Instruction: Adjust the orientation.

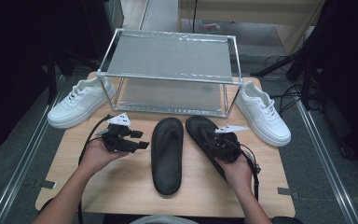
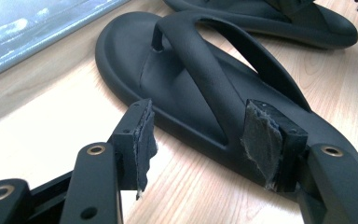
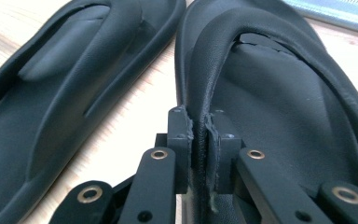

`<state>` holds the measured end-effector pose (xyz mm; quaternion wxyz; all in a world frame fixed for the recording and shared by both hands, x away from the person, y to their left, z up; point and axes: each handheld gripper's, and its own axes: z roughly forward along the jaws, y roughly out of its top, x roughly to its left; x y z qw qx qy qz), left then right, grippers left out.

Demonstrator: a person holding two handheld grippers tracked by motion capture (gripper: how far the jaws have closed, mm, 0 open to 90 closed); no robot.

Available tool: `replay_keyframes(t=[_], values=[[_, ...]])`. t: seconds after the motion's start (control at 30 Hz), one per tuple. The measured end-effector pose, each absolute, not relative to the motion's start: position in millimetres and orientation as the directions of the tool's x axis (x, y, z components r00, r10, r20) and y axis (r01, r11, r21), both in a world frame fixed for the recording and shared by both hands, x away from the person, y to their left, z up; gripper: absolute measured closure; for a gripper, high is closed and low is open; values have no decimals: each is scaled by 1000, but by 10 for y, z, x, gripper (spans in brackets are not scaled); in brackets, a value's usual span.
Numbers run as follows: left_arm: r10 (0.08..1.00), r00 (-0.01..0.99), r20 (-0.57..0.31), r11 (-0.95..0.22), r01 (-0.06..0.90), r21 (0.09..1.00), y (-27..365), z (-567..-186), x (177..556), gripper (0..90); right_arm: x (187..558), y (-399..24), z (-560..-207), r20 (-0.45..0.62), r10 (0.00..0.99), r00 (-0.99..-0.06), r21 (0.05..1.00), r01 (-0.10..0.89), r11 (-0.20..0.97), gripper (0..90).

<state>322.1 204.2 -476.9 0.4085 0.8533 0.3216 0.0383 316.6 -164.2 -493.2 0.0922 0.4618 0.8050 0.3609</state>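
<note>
The right gripper's fingers [image 3: 200,140] are pinched on the strap of the right black sandal [image 1: 205,135], right of centre in the high view. The left gripper's fingers [image 2: 144,135] stand wide apart, holding nothing, just beside the left black sandal [image 1: 167,154] at centre on the desk [image 1: 121,182].

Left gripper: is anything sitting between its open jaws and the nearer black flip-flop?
Nothing visible. The left gripper is open, with bare table between it and the nearer flip-flop. The right gripper clamps the other flip-flop's strap.
</note>
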Motion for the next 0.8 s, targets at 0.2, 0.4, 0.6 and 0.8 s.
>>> replay_keyframes(t=[0.2,0.4,0.6,0.8], values=[[572,787,-231,-449,537,714,2062,-4807,3184,586,3202,-1543,-4990,180,809,-559,642,690,334,822],[575,771,-274,-461,582,669,2054,-4880,3212,708,3227,-1448,-5005,181,796,-577,650,678,344,785],[567,774,-281,-480,588,651,2021,-4920,3234,812,3225,-1486,-4964,219,776,-592,668,670,323,682],[556,781,-284,-495,585,642,1951,-4971,3288,876,3174,-1647,-4783,275,750,-601,719,647,255,725]])
